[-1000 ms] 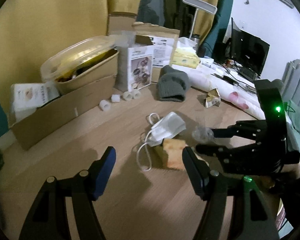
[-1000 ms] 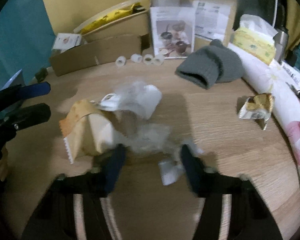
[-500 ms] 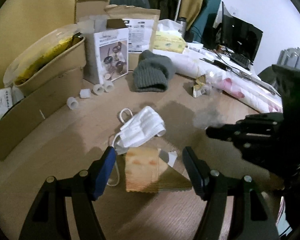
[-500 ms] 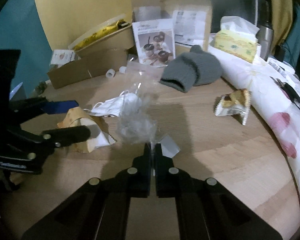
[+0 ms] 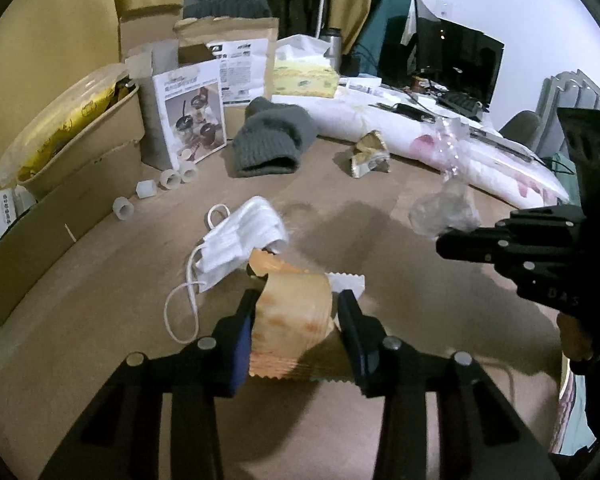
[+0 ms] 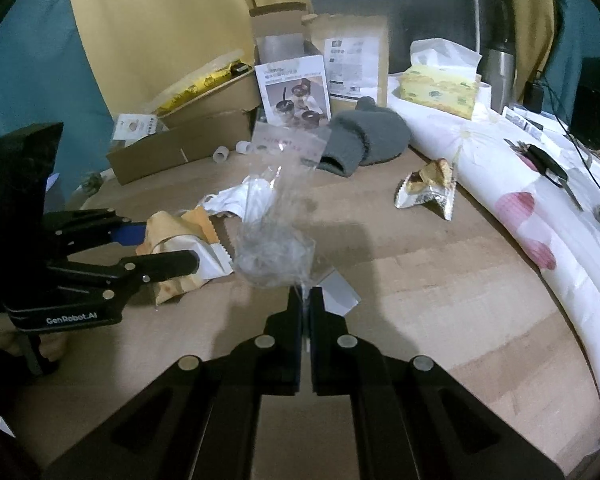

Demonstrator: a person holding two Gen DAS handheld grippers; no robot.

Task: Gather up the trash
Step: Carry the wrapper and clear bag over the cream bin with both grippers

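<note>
Orange wrapper [image 5: 292, 320] sits pinched in left gripper [image 5: 294, 334]; right gripper [image 6: 305, 304] clamps clear plastic [image 6: 274, 258], probably thinly: lift slowly.

Left gripper [image 5: 296, 316] jaws clamped, right gripper [image 6: 305, 300] pinched.

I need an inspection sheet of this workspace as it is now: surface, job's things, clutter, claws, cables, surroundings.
Surface: wooden table, partly shadowed.
Job's things: orange wrapper between the left claw's fingers; clear plastic bag pinched by the right claw; white face mask and crumpled gold wrapper lying on the table.
Clutter: grey knit hat, cardboard boxes, tissue pack, small white rings.
Claws: left claw closed on the orange wrapper; right claw shut on the plastic bag.
Cables: dark cords at far right, off the work area.
Surroundings: monitor, yellow curtain, floral bedding roll.
</note>
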